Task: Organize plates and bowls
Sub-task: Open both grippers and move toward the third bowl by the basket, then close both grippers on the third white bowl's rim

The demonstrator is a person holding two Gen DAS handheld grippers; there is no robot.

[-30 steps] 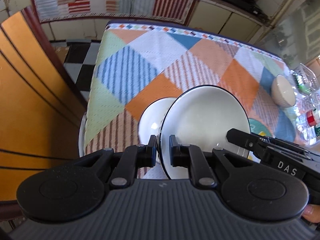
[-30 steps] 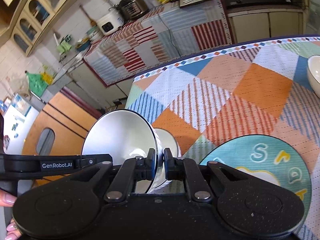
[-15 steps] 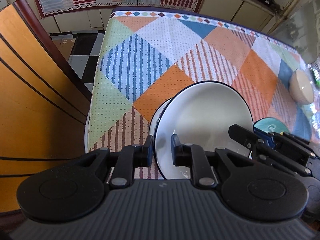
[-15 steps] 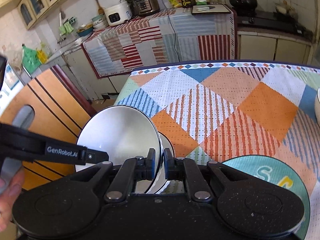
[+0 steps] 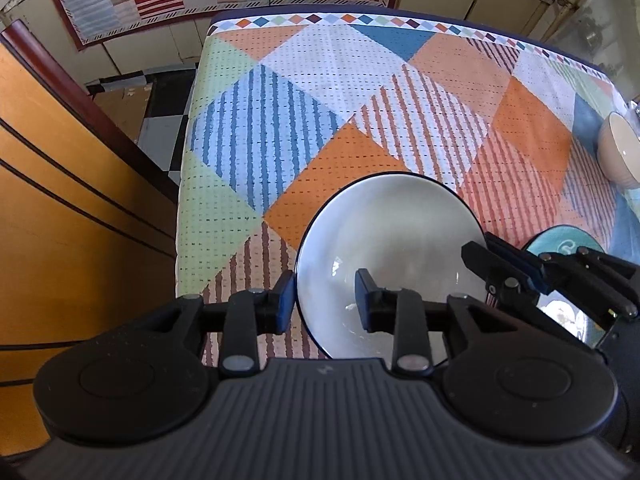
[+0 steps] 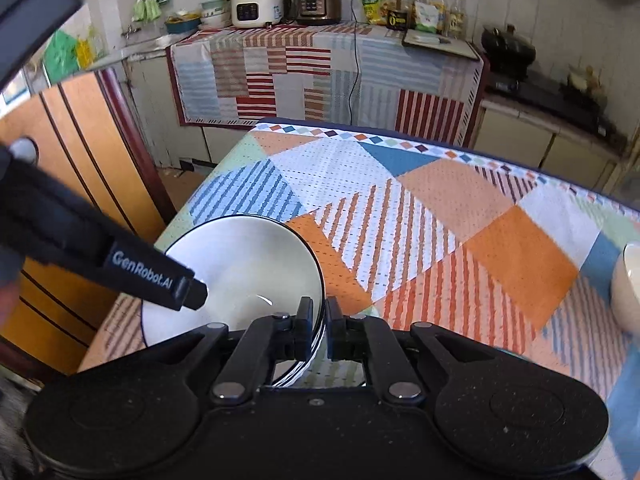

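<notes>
Left tool [image 5: 325, 300] opening astride white bowl [image 5: 384, 248] rim.

We read "GenRobot.AI" in pale letters on the black bar [image 6: 152, 276] of the other gripper crossing the right wrist view. On the teal plate [image 5: 560, 245], seen from the left wrist, we make out one curly pale letter, perhaps an "S". The packets and bottles [image 6: 416, 10] on the far counter [image 6: 320, 36] carry labels too small for us to read.
</notes>
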